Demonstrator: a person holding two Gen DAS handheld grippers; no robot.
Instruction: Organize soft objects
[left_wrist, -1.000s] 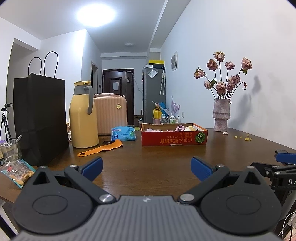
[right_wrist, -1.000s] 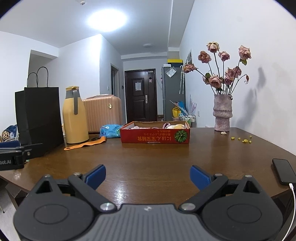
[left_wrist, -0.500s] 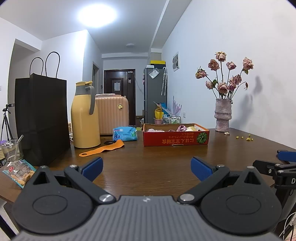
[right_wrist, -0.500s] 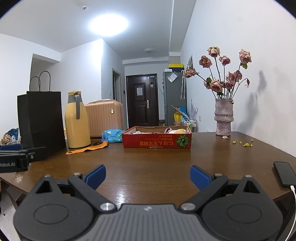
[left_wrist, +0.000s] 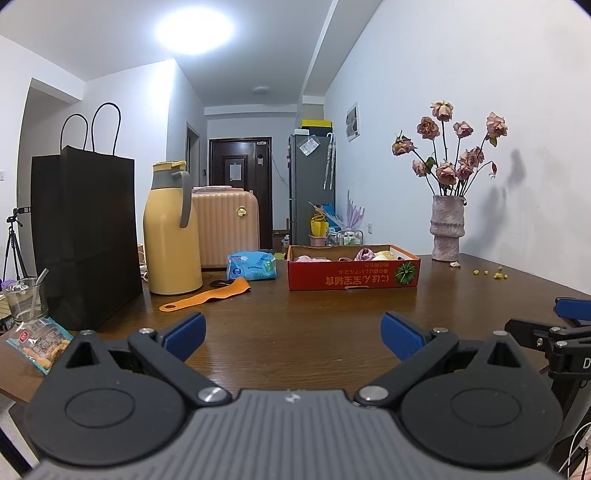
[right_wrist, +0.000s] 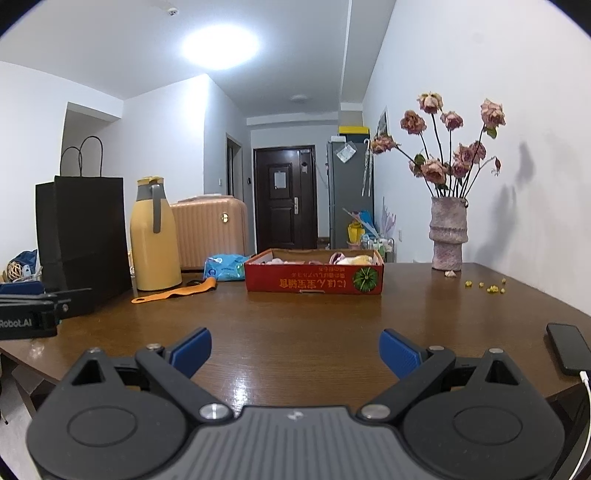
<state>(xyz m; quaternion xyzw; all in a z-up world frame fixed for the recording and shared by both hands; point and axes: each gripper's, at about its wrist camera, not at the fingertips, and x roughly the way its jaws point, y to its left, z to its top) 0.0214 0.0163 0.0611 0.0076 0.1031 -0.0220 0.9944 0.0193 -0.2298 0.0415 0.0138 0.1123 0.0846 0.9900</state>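
Left gripper (left_wrist: 291, 330): blue-padded fingers spread wide, nothing between, above dark brown wooden table (left_wrist: 314, 317). Right gripper (right_wrist: 295, 349): same, wide apart, empty. Ahead, well apart from both: shallow red cardboard box (right_wrist: 314, 282) on table, pink and yellow soft items (right_wrist: 351, 258) inside. Left of box: orange silicone strap (left_wrist: 207, 295), blue wipes pack (left_wrist: 251, 266), yellow thermos jug (left_wrist: 171, 230), black paper bag (left_wrist: 83, 236). Right of box: pink ceramic vase with dried roses (right_wrist: 447, 236).

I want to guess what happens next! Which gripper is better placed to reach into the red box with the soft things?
Probably the right gripper: the red box sits almost straight ahead of its open jaws. From the left gripper it lies off to the right.
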